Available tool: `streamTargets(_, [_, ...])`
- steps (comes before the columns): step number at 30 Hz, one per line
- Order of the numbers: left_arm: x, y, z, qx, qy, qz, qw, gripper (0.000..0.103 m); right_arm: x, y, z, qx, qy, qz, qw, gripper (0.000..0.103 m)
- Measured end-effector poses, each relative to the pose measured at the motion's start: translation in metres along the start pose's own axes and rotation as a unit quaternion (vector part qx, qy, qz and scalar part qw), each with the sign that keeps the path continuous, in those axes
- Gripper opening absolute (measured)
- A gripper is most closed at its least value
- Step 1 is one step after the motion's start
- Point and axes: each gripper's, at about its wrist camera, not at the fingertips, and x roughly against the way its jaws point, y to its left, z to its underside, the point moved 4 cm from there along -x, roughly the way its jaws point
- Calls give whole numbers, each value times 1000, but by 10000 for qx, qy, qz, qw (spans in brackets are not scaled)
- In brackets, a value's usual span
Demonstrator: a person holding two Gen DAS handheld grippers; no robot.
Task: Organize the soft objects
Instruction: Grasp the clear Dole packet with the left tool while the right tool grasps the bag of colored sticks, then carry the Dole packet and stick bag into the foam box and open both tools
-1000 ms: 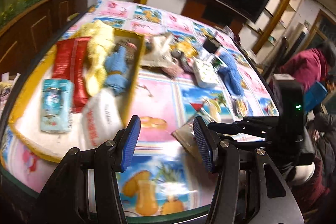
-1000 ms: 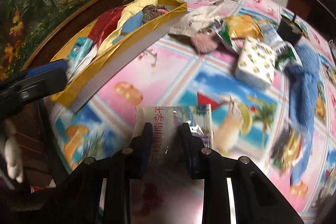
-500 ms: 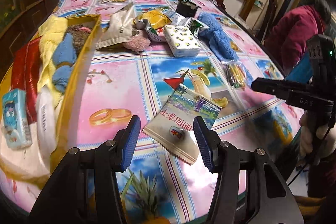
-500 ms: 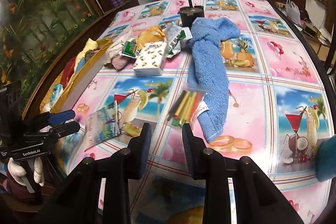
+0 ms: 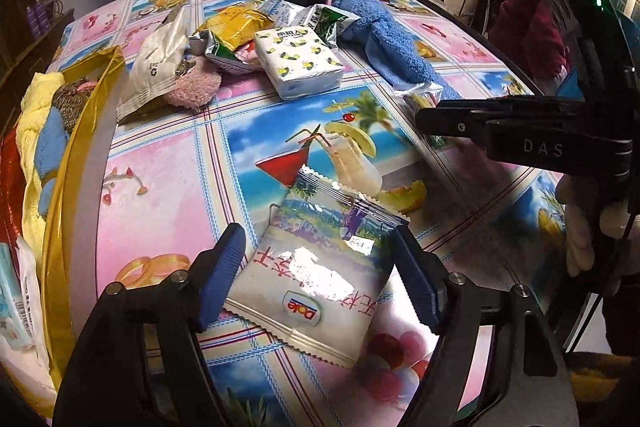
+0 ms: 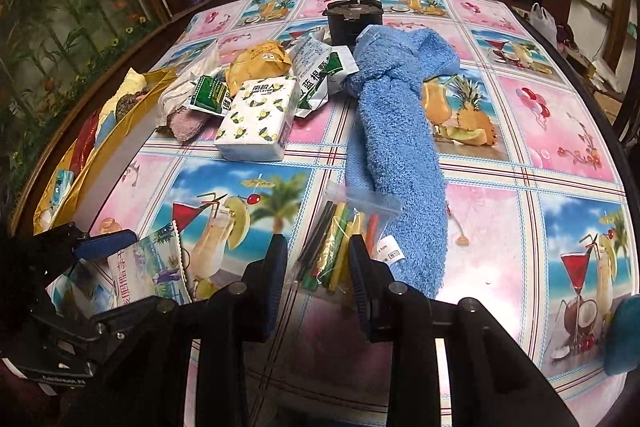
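- Straddling the Dole snack packet point(image 5: 320, 267) lying flat on the desk point(image 5: 160, 195), left hand-held gripper point(image 5: 320, 279) has just been opening; its pads stand clear of the packet.
- Right hand-held gripper point(image 6: 318, 279) hangs narrowly open and empty over the clear bag of sticks point(image 6: 340, 243), beside the blue towel point(image 6: 396, 147).

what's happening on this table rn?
A person with a handheld gripper in each hand is sorting soft items into the yellow tray. The left gripper has just been opening its jaws and now straddles the Dole snack pouch lying on the table, without pinching it. The right gripper hovers, jaws narrow, at the clear bag of coloured sticks beside the blue towel. Several packets are still loose.
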Motion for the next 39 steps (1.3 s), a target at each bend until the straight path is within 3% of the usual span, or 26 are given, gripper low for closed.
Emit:
streamTargets(3, [-6,-10,0,-331,122,-397,9986,81,-3,2,-2,-23,26,14,10000,31])
streamTargets(5, [-6,-12,1,-318,125,-383,9987,81,-4,4,-3,28,14,50,10000,31])
streamTargets(7, [-4,-11,2,-308,52,-341,9989,69,-5,6,-2,103,-5,77,9999,29])
streamTargets(8, [-3,-11,2,-310,46,-373,9988,66,-4,7,-2,128,-15,50,9999,24])
streamTargets(9, [-3,-12,3,-301,26,-387,9988,64,-4,8,-1,132,14,-50,9999,10])
streamTargets(10, [-2,-12,4,-282,12,-387,9989,62,-3,8,0,113,10,-129,9999,10])
streamTargets(17, [16,0,6,276,-235,138,9992,57,13,9,9,145,-129,-383,9991,3])
streamTargets(24, [53,16,10,685,-588,275,9955,57,33,13,11,121,-313,-564,9978,3])
streamTargets(29, [62,23,14,817,-680,271,9940,57,23,6,7,-17,-251,-222,9994,10])
streamTargets(31, [61,23,15,846,-672,298,9937,57,12,7,7,-36,-62,-224,9997,32])
streamTargets(33, [62,25,16,876,-692,318,9932,57,2,11,7,67,22,-62,10000,42])
streamTargets(36, [66,29,17,928,-747,321,9924,57,-5,16,7,237,-8,134,9996,42])
streamTargets(37, [68,31,17,958,-773,316,9919,57,-5,17,7,244,-24,122,9996,37])
streamTargets(39, [73,37,18,1049,-835,306,9905,57,-5,18,8,155,67,-161,9997,14])
